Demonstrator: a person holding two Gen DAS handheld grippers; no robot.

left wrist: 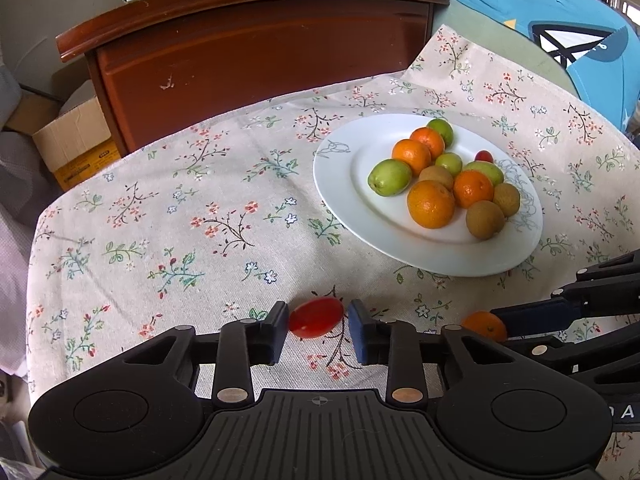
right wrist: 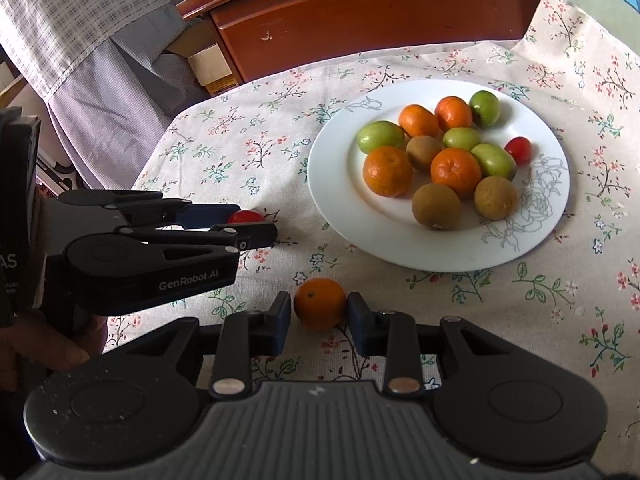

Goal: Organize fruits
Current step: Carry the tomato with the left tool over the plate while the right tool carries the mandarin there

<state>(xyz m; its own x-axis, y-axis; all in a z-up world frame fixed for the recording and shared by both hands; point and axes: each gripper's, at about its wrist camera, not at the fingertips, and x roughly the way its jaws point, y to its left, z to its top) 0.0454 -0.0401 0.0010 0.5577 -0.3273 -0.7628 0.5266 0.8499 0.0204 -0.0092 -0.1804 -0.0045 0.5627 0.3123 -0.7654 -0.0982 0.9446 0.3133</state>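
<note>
A: What is the white plate (right wrist: 400, 252) carrying?
B: Oranges, green fruits, kiwis, one tomato.
A: And the grippers?
B: The right gripper (right wrist: 319, 314) is clamping a small orange (right wrist: 320, 308) on the tablecloth (left wrist: 160, 220); the left gripper (left wrist: 318, 326) is clamping a cherry tomato (left wrist: 316, 317) beside it.

Table under a flowered cloth (left wrist: 200, 208), white plate (left wrist: 340, 184) of fruit, loose cherry tomato (left wrist: 316, 317), small orange (right wrist: 320, 309)
</note>
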